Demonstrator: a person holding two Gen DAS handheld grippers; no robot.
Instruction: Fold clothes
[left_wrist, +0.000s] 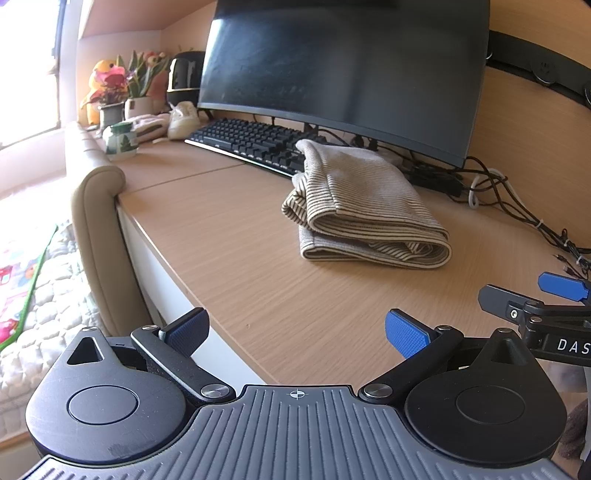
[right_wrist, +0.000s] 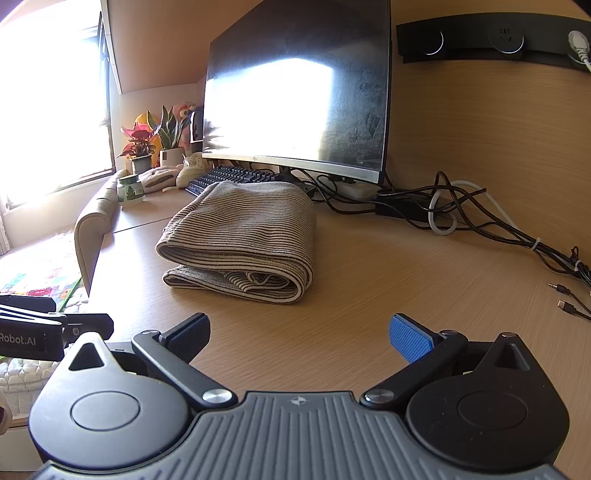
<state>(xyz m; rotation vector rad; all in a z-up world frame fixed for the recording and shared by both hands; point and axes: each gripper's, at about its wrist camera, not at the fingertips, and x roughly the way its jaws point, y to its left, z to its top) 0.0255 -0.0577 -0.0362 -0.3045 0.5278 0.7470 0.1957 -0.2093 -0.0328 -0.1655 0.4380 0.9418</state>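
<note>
The folded beige-and-dark striped knit garment (left_wrist: 364, 206) lies on the light wooden desk (left_wrist: 240, 236), at twelve o'clock from both grippers, before the black keyboard (left_wrist: 251, 142). The left gripper (left_wrist: 295, 334) and right gripper (right_wrist: 299, 338) hover near it, jaws spread wide, holding nothing.

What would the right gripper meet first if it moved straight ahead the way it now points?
Probably the folded striped garment: the open right gripper points over bare desk toward its near edge, slightly left of centre.
</note>
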